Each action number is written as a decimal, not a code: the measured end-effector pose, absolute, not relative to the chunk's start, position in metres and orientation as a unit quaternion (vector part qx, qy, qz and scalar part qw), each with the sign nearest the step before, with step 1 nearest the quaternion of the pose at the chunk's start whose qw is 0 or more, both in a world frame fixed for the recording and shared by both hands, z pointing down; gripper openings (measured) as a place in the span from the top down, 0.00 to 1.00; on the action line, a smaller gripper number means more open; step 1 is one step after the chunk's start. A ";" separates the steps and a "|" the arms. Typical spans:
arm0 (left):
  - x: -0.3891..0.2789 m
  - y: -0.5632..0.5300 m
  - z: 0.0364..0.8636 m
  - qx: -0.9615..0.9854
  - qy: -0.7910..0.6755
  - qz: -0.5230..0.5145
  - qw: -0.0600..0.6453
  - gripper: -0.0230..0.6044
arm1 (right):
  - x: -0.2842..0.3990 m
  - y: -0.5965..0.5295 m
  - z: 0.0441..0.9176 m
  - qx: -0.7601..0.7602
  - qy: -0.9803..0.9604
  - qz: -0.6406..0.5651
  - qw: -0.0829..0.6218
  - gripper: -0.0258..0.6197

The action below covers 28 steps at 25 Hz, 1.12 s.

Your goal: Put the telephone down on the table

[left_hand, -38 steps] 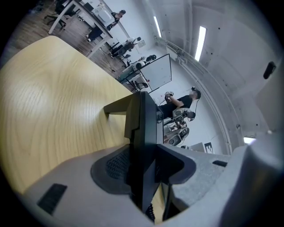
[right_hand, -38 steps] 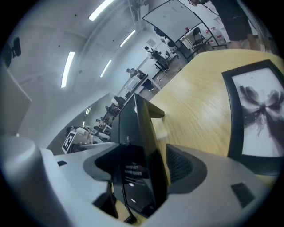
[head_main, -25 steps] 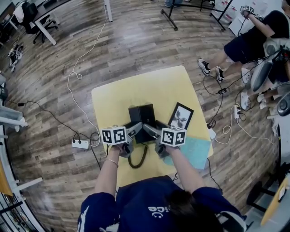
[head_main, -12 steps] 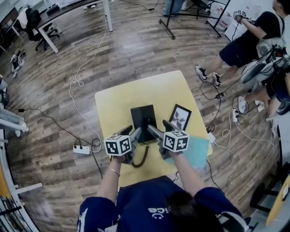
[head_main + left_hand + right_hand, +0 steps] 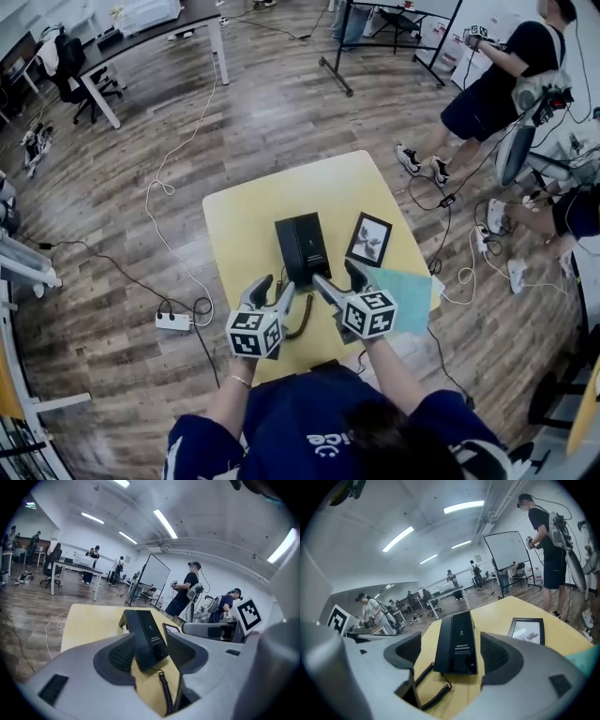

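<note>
The black telephone (image 5: pixel 302 248) lies flat on the yellow table (image 5: pixel 244 216), with its coiled cord (image 5: pixel 302 319) trailing toward the near edge. My left gripper (image 5: pixel 269 292) hovers just short of the phone's near end, open, with nothing pressed by its pads. My right gripper (image 5: pixel 337 278) is beside it on the right, also open and empty. In the left gripper view the telephone (image 5: pixel 147 637) shows beyond the spread jaws of the gripper (image 5: pixel 152 653), the cord (image 5: pixel 165 691) below it. The right gripper view shows the telephone (image 5: pixel 458 644) past its open gripper (image 5: pixel 452 652).
A black picture frame (image 5: pixel 369 239) lies right of the phone, with a teal sheet (image 5: pixel 405 295) at the table's near right corner. A power strip (image 5: pixel 174 322) and cables lie on the wood floor to the left. People (image 5: pixel 487 84) stand and sit at the right.
Both grippers have drawn back toward me, off the telephone's near end. The telephone stays on the table, and more of its cord now shows.
</note>
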<state>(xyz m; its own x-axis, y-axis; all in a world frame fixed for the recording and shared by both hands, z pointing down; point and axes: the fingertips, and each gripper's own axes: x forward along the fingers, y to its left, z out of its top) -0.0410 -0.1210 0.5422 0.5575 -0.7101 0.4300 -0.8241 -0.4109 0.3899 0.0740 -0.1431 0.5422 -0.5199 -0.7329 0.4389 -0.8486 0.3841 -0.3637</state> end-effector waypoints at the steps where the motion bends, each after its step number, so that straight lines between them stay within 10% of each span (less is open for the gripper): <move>1: -0.043 -0.115 0.538 0.835 -0.462 0.095 0.282 0.65 | 0.073 -0.136 0.541 0.481 -0.827 0.273 0.106 0.34; 24: -0.077 -0.018 0.541 0.845 -0.465 0.092 0.247 0.65 | 0.038 -0.032 0.548 0.513 -0.817 0.245 0.097 0.35; 28: -0.072 -0.016 0.536 0.854 -0.456 0.095 0.232 0.71 | 0.030 -0.027 0.547 0.507 -0.823 0.235 0.102 0.52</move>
